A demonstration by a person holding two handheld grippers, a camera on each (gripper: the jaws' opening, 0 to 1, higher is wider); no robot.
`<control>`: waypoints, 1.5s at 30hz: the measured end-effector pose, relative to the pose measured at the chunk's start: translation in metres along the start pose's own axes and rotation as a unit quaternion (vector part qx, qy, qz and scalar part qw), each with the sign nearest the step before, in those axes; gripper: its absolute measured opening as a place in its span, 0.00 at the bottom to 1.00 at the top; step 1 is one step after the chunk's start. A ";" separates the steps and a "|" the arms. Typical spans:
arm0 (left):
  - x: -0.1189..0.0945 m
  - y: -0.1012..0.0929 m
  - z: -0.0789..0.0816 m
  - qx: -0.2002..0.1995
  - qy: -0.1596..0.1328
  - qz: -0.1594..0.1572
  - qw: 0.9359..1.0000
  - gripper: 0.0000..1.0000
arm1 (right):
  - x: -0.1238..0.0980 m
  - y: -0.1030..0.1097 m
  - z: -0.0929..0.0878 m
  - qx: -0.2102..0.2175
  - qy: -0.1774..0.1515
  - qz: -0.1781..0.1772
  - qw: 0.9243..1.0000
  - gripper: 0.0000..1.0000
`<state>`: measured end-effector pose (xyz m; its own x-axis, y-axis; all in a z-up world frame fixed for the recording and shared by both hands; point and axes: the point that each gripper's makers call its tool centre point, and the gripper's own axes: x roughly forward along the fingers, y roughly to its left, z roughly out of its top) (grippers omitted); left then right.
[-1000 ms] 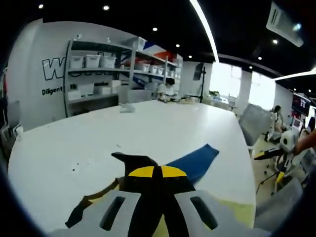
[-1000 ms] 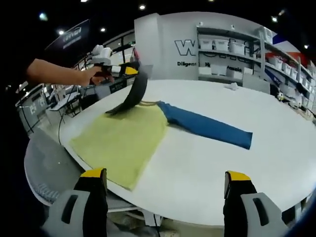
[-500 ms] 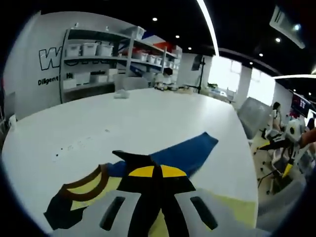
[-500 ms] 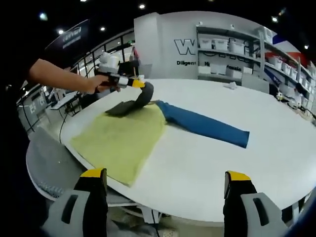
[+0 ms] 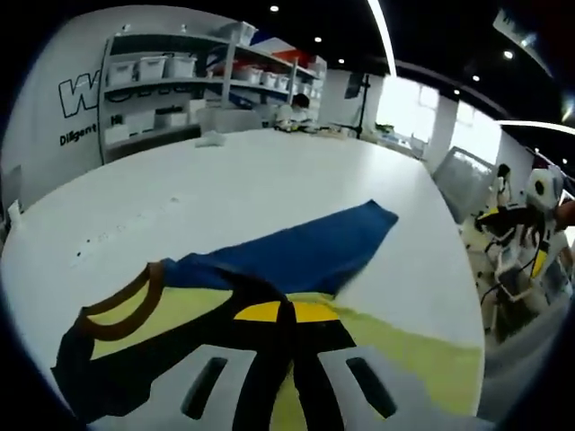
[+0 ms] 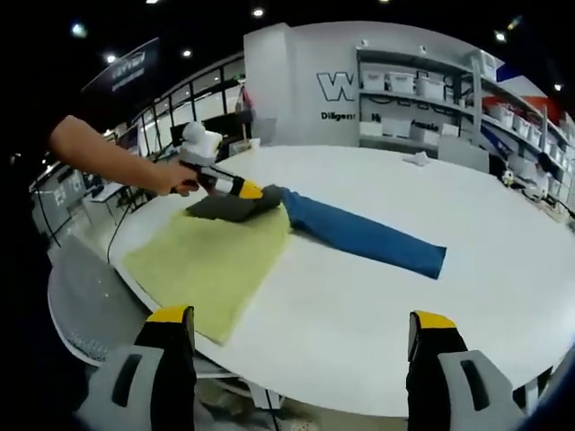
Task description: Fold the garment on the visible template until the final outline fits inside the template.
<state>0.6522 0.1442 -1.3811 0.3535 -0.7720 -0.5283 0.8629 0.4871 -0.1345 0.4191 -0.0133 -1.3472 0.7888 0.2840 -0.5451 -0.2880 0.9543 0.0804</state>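
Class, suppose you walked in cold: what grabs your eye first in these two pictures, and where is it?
A blue sleeve stretches across the white table, off a yellow-green template near the table's edge. At the template's far corner, the left hand-held gripper pinches dark fabric.

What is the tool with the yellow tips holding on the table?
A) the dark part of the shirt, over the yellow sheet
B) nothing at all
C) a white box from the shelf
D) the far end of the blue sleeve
A: in the right gripper view the left tool is shut on the dark part of the shirt, over the yellow sheet, while the blue sleeve lies free on the white table.
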 end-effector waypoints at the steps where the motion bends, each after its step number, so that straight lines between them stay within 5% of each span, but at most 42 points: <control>1: 0.001 -0.001 -0.001 0.001 0.002 0.000 1.000 0.01 | 0.000 0.000 0.000 0.000 0.000 0.000 1.000 0.98; 10: 0.015 -0.016 -0.009 0.016 0.014 -0.012 1.000 0.01 | 0.003 -0.001 -0.004 0.000 0.005 0.009 1.000 0.98; 15: 0.018 -0.033 -0.016 0.071 0.025 -0.047 0.996 0.01 | 0.004 -0.004 -0.010 0.008 0.010 0.009 1.000 0.98; 23: 0.019 -0.030 -0.021 0.091 0.030 -0.043 0.994 0.19 | 0.005 -0.002 -0.009 0.010 0.009 0.011 1.000 0.98; 32: 0.026 -0.031 -0.058 0.066 0.089 -0.053 0.992 0.29 | 0.005 -0.003 -0.010 0.010 0.013 0.010 1.000 0.98; 33: 0.027 -0.030 -0.053 0.094 0.072 -0.054 0.992 0.28 | 0.004 -0.003 -0.010 0.008 0.014 0.010 1.000 0.98; 37: 0.025 -0.030 -0.051 0.070 0.077 -0.051 0.993 0.29 | 0.004 -0.006 -0.008 0.007 0.015 0.008 1.000 0.98; 45: 0.009 -0.021 -0.042 0.092 0.062 -0.036 0.993 0.31 | 0.018 -0.016 0.009 0.001 0.015 0.011 1.000 0.99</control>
<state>0.6223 0.1443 -1.4179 0.2511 -0.7404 -0.6236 0.9396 0.3412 -0.0268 0.4430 -0.0224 -1.3511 0.7653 0.3023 -0.5683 -0.3040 0.9479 0.0949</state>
